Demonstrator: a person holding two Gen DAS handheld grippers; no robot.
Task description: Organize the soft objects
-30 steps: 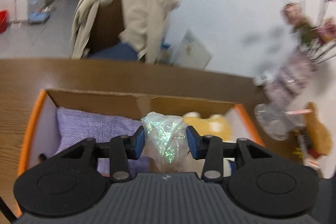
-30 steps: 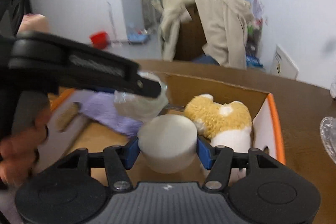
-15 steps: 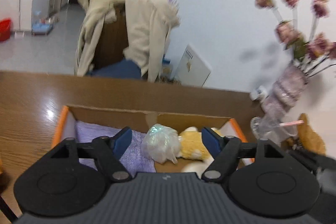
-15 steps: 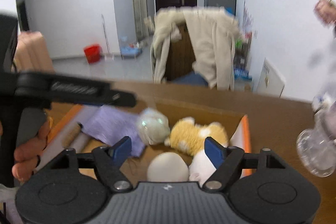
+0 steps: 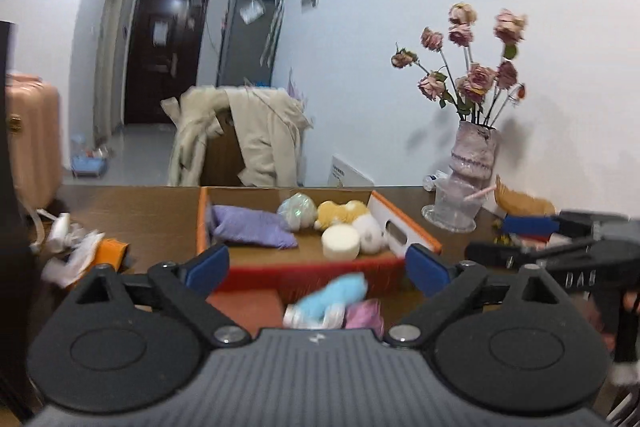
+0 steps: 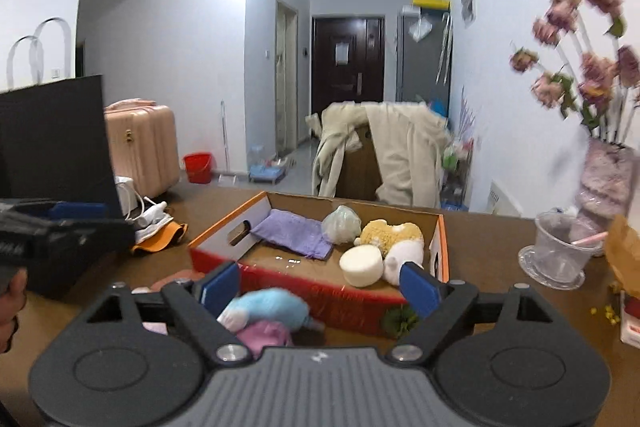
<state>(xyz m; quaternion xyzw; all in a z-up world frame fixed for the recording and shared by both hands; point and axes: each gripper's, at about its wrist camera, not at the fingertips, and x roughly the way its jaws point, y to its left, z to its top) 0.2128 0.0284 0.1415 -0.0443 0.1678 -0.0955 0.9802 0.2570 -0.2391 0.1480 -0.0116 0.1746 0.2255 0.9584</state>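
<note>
Your left gripper (image 5: 316, 269) and right gripper (image 6: 320, 285) both hang spread and empty over the fluffy blue plush toy (image 6: 266, 307) and pink soft bundle (image 6: 266, 333) (both blurred) lying against the near wall of the orange-edged cardboard box (image 6: 316, 297) on the brown wooden table (image 6: 500, 239). Reach carelessly and you could pinch both, or shove the box.

The left claw (image 5: 318, 269) is spread wide and empty, just in front of the orange box (image 5: 316, 273) on the desk (image 5: 140, 215). Inside the box lie a purple cloth (image 5: 250, 227), a yellow plush (image 5: 340, 213) and a white cylinder (image 5: 341, 242).

In box (image 6: 439, 239): cloth (image 6: 294, 231) left, bagged item (image 6: 341, 225) centre, plush (image 6: 394, 237) right, round sponge (image 6: 362, 267) in front.
Before box: two soft toys (image 6: 268, 311).
Right of box: vase (image 5: 474, 155).
</note>
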